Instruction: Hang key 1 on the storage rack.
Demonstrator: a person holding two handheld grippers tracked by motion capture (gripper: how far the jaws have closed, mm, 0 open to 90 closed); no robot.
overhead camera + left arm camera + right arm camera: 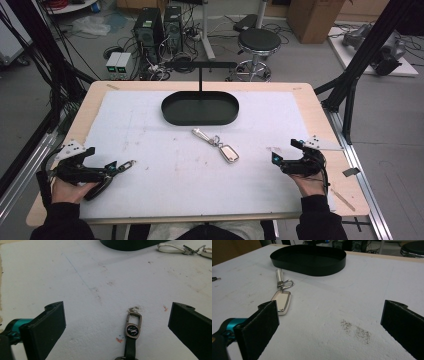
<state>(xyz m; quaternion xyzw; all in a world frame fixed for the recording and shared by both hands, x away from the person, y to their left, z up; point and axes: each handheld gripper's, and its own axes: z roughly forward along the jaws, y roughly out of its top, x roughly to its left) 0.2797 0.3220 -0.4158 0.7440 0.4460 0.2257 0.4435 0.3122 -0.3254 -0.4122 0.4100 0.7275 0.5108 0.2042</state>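
Judging from the layout, the work in hand was clearing key fobs off the bench (310,107) into the black oval tray (200,108), and neither fob had yet been lifted. That bench, covered by a white foam sheet (150,145) marked with faint stains, carried everything; the tray stood at its far middle with a thin upright post behind it.

Both pairs of tongs rested low near the front edge, well apart from each other. The left tongs (112,167) stood wide open with nothing pressed between the pads, and in the left gripper view the dark key fob (132,331) lay on the sheet between the two black jaws, its metal clasp pointing away and its black strap running back toward the camera. The right tongs (287,152) were likewise fully spread and empty; in the right gripper view the white key fob (281,302) lay just beyond the left jaw, joined by a ring and clip to a pale strap that pointed at the tray.

A good pickup of the dark fob would probably mean lowering the left tongs until the pads straddled the metal body across its narrow width, rather than the limp strap, then closing squarely so it could not swivel. The white fob would likely need the right tongs shifted sideways first.

A round black emblem with pale script sat on the dark fob, too small to read. No other writing was legible.
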